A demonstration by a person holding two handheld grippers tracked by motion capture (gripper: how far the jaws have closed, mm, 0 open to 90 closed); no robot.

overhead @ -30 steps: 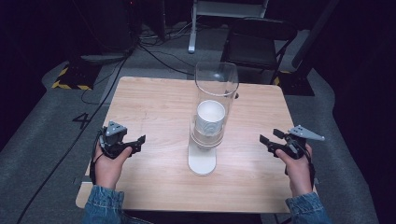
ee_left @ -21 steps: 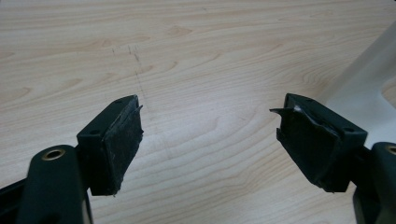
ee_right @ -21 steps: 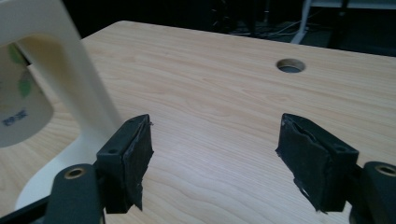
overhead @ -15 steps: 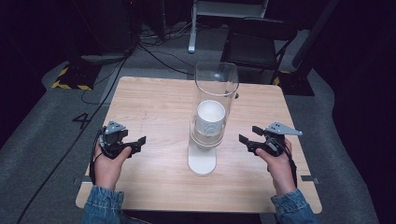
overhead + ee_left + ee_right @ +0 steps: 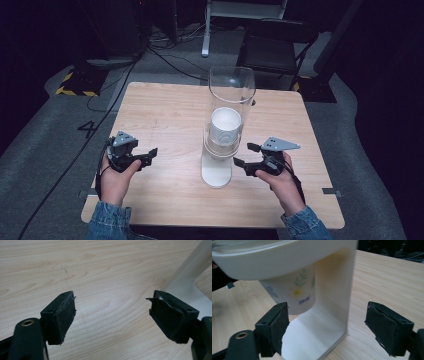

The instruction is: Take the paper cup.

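Observation:
A cup dispenser stands mid-table: a clear tube point(image 5: 231, 92) over a white stand point(image 5: 216, 172), with stacked white paper cups point(image 5: 225, 125) inside. In the right gripper view the lowest cup point(image 5: 294, 290), printed with flowers, hangs below the white ring point(image 5: 274, 257) in front of the stand's upright wall point(image 5: 332, 290). My right gripper point(image 5: 243, 154) point(image 5: 325, 317) sits just right of the stand, pointing at it. Its jaws have just been opening and nothing is pressed between them. My left gripper point(image 5: 150, 155) point(image 5: 112, 307) rests open over bare wood, left of the stand's foot point(image 5: 190, 277).
The wooden table point(image 5: 165, 115) has free room on both sides of the dispenser. Beyond its far edge are a dark chair point(image 5: 275, 45), floor cables point(image 5: 165, 55) and a yellow-black striped block point(image 5: 75, 82). The floor around is grey carpet.
My right hand has moved left across the table, close to the dispenser, and its jaws stand wider apart. The left hand has stayed where it was.

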